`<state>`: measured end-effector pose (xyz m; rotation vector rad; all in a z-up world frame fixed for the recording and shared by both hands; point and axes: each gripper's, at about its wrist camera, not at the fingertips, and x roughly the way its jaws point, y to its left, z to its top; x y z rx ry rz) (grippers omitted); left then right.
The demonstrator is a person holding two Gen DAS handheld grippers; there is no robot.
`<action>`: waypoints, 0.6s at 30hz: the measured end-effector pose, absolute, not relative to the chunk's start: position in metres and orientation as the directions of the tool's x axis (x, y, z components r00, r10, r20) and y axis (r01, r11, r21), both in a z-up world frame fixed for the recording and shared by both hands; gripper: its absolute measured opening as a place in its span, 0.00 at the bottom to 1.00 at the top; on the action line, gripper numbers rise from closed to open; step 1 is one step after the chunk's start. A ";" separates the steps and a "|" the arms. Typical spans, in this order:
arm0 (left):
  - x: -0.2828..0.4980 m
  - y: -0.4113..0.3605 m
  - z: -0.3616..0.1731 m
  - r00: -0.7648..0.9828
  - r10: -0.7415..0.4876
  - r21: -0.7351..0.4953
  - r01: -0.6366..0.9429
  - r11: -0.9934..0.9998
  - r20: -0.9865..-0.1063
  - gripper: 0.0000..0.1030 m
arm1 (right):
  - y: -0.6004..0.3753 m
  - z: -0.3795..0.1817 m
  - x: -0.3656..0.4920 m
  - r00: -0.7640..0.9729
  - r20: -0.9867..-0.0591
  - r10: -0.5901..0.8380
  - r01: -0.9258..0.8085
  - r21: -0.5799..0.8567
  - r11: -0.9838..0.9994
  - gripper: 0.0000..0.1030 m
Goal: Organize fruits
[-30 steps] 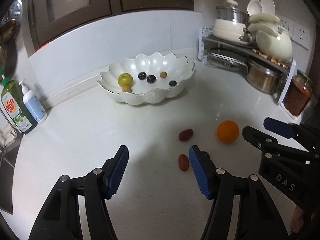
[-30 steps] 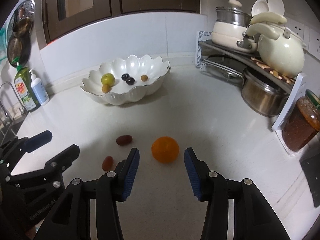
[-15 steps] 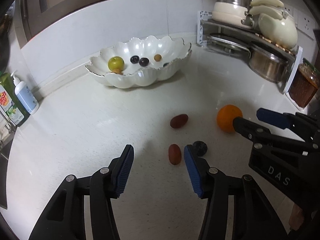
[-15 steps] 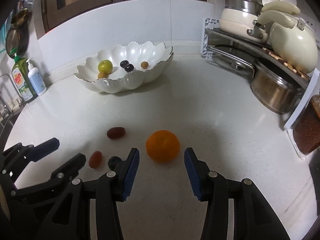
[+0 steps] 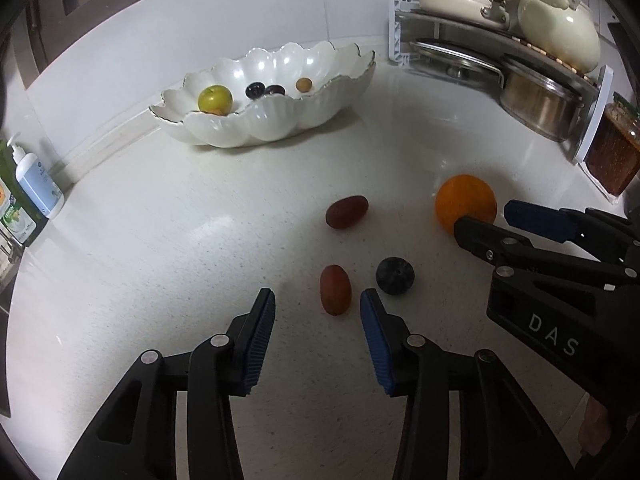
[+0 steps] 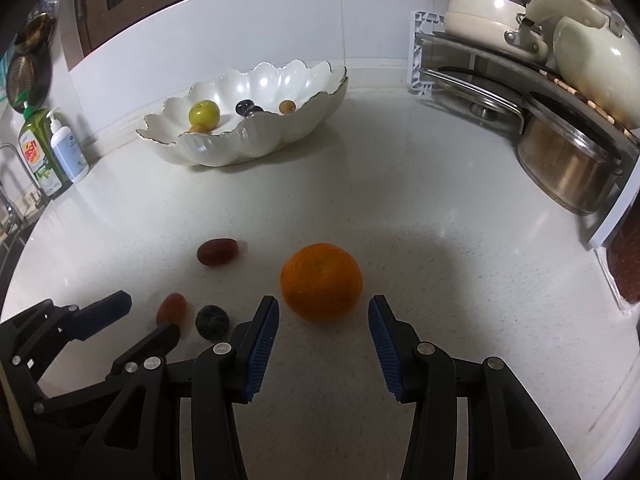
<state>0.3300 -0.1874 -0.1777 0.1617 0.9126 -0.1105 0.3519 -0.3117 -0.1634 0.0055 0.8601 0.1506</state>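
Observation:
A white scalloped bowl (image 5: 280, 120) (image 6: 256, 144) at the back holds a green fruit (image 5: 215, 98), two dark fruits and a small tan one. On the counter lie an orange (image 6: 321, 282) (image 5: 466, 203), two reddish oval fruits (image 5: 335, 289) (image 5: 346, 211) and a dark round fruit (image 5: 395, 275). My left gripper (image 5: 318, 312) is open, low over the counter, with the nearer reddish fruit just ahead of its fingertips. My right gripper (image 6: 323, 316) is open, with the orange just ahead between its fingertips.
A metal rack (image 6: 520, 64) with pots, lids and a cream kettle stands at the right back. A jar (image 5: 612, 160) stands beside it. Soap bottles (image 6: 56, 152) stand at the left by the sink. A white tiled wall runs behind the bowl.
Both grippers have moved forward and down toward the counter. The nearer reddish fruit and the orange now lie closer to the fingertips. The dark round fruit has come into view.

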 end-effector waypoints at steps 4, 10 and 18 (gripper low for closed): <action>0.334 -0.188 -0.180 0.605 -0.025 0.091 0.160 0.983 -0.796 0.38 | -0.311 -0.167 0.357 0.639 -0.758 0.134 -0.136 0.060 0.989 0.46; 0.339 -0.188 -0.183 0.604 -0.024 0.087 0.154 0.984 -0.797 0.33 | -0.310 -0.169 0.363 0.637 -0.758 0.140 -0.147 0.058 0.987 0.46; 0.341 -0.186 -0.184 0.603 -0.036 0.078 0.162 0.984 -0.797 0.17 | -0.310 -0.171 0.366 0.634 -0.760 0.143 -0.141 0.068 0.988 0.45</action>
